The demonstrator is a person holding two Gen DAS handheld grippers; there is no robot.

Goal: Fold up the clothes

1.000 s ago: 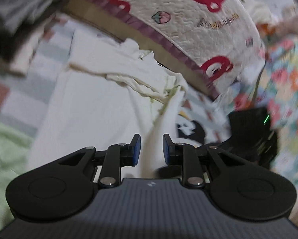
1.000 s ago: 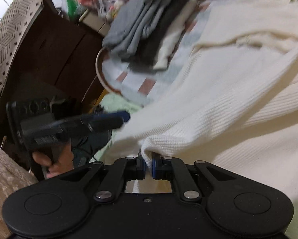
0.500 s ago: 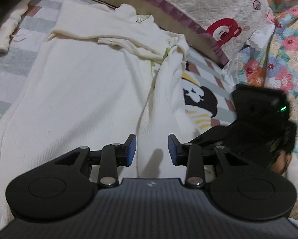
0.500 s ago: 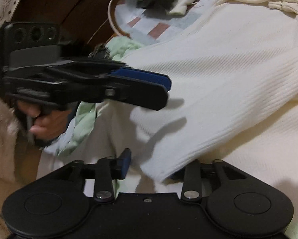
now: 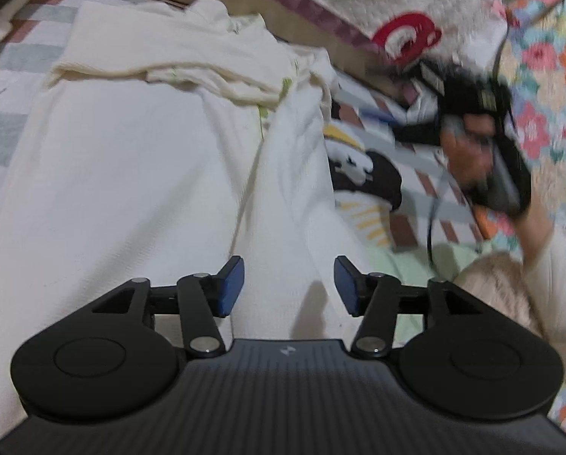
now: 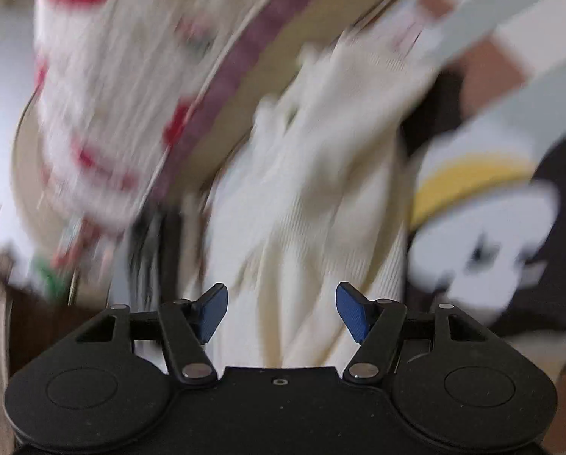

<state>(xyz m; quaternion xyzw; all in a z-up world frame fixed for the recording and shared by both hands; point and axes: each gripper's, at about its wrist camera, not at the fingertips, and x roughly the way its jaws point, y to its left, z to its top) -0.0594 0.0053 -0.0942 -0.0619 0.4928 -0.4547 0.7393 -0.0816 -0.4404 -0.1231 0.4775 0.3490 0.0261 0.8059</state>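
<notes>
Since half a second ago: swung away from the sweater's lower edge, the right tool (image 6: 282, 305), now up near the shoulder end beside the quilted white bedspread with red prints (image 5: 393, 3); widened further, the left tool (image 5: 288, 288); both cuffs let go.

Spread flat on the striped, cartoon-printed bed sheet (image 5: 362, 174): the cream ribbed knit sweater (image 5: 131, 174), collar toward the bedspread. Laid lengthwise down the body: one long sleeve (image 5: 294, 174), apparently the first fold done. Bunched across the chest near the collar: the other sleeve, hard to read. Probably early to midway; body folds left to make, as far as can be judged.

Left tool: jaws wide apart, nothing between the blue pads (image 5: 232, 290), hovering over the folded sleeve, contact not clear. Right tool: jaws equally wide, gripping nothing, aimed at crumpled cream fabric near the shoulder (image 6: 313, 159); view heavily blurred, touch impossible to confirm. Seen from the left wrist, held in a hand (image 5: 472, 155) above the sheet.
</notes>
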